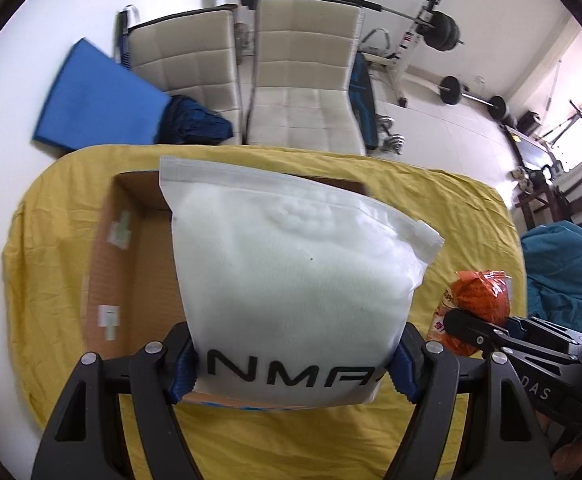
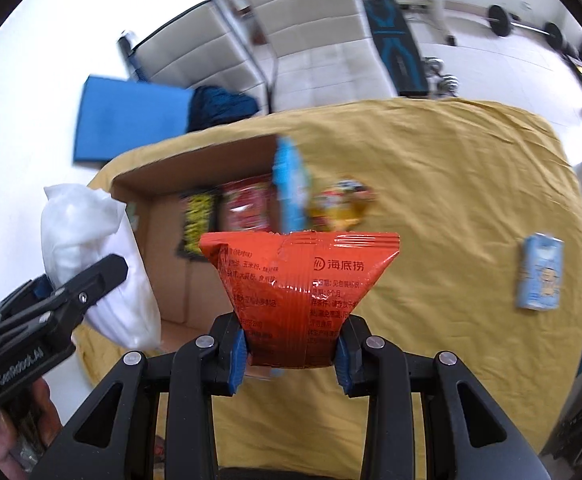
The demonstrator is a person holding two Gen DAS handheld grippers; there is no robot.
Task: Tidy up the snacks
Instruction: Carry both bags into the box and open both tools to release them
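Observation:
My left gripper (image 1: 291,376) is shut on a white zip pouch (image 1: 291,264) with black letters, held upright over the open cardboard box (image 1: 131,248). My right gripper (image 2: 291,354) is shut on an orange-red snack bag (image 2: 299,280), held above the yellow cloth just right of the box (image 2: 171,280). Inside the box lie a black-and-yellow packet (image 2: 197,216) and a red packet (image 2: 247,206); a blue packet (image 2: 291,188) stands at its right wall. In the right wrist view the white pouch (image 2: 91,248) and left gripper (image 2: 87,286) appear at left.
A yellow-and-red packet (image 2: 339,204) lies just outside the box. A light blue carton (image 2: 539,276) lies on the yellow cloth (image 2: 431,184) at right. Two beige chairs (image 1: 303,72) stand behind the table, with a blue mat (image 1: 99,96) and barbell rack (image 1: 423,20) beyond.

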